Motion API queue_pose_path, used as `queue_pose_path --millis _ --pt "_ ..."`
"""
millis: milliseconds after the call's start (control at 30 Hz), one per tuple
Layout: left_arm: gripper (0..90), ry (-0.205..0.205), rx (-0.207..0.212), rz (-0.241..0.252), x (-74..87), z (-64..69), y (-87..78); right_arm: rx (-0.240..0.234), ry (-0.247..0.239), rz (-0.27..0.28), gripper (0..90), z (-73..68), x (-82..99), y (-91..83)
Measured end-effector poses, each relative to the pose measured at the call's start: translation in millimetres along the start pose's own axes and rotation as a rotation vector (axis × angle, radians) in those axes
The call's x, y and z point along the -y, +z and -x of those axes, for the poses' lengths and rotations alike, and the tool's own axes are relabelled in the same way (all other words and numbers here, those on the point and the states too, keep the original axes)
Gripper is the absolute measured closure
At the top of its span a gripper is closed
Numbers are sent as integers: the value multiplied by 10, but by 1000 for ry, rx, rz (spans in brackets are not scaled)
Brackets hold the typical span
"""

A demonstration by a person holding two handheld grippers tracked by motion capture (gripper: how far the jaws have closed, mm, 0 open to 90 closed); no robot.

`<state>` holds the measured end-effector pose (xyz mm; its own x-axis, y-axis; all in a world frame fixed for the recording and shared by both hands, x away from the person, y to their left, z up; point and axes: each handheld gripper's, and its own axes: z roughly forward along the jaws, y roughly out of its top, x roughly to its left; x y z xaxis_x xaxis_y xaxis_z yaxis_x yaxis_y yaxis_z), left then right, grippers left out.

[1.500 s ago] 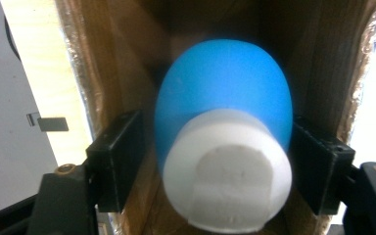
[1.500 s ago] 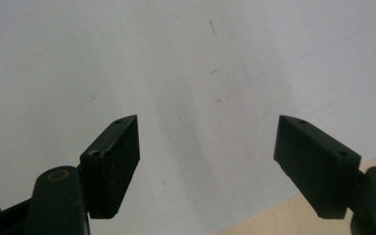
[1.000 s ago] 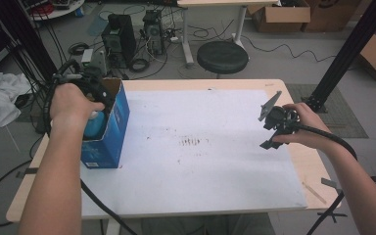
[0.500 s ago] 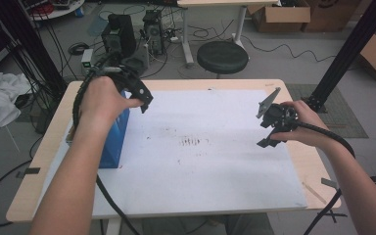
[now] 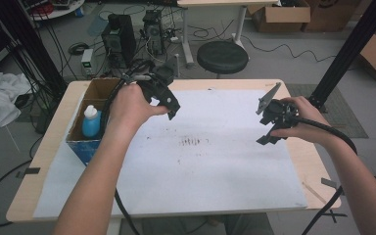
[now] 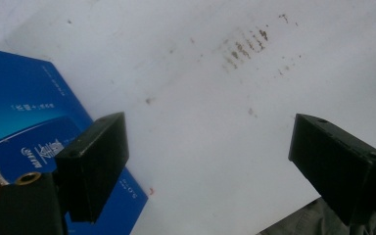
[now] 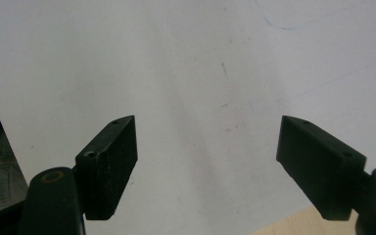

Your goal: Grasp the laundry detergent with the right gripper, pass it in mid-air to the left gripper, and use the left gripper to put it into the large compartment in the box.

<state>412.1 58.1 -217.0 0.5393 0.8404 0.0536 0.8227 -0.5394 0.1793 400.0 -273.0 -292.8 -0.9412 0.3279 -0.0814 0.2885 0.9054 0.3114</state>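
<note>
1. Blue bottle (image 5: 91,122): upright inside the open blue box (image 5: 85,147) at the table's left side, white cap up, well apart from both grippers.
2. Left gripper (image 5: 169,100): jaws spread wide, nothing between them; in the left gripper view, white sheet (image 6: 215,98) between the black pads, a corner of the blue box (image 6: 24,112) just behind the left pad.
3. Held in the left hand (image 5: 129,105) above the sheet, just right of the box, not touching it; cable looping behind over the box's far end.
4. Right gripper (image 5: 267,117): jaws likewise wide apart and empty; bare white sheet (image 7: 200,73) between the pads in the right gripper view.
5. Gripped by the right hand (image 5: 301,120) over the sheet's right part, jaws pointing left toward the middle; cable trailing along the forearm.
6. Dark smudges (image 5: 192,142) on the sheet near its centre, between the two grippers.
7. White sheet (image 5: 215,176) covering most of the wooden table (image 5: 44,161).
8. Beyond the table: black round stool (image 5: 222,56) and cardboard boxes (image 5: 274,17) on the floor.
</note>
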Motion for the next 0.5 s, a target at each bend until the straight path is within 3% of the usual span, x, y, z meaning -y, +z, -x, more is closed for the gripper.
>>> queue_pose_path --millis 500 --pt "157 9 -2 -11 -22 21 42 2 4 -5 232 -3 26 3"
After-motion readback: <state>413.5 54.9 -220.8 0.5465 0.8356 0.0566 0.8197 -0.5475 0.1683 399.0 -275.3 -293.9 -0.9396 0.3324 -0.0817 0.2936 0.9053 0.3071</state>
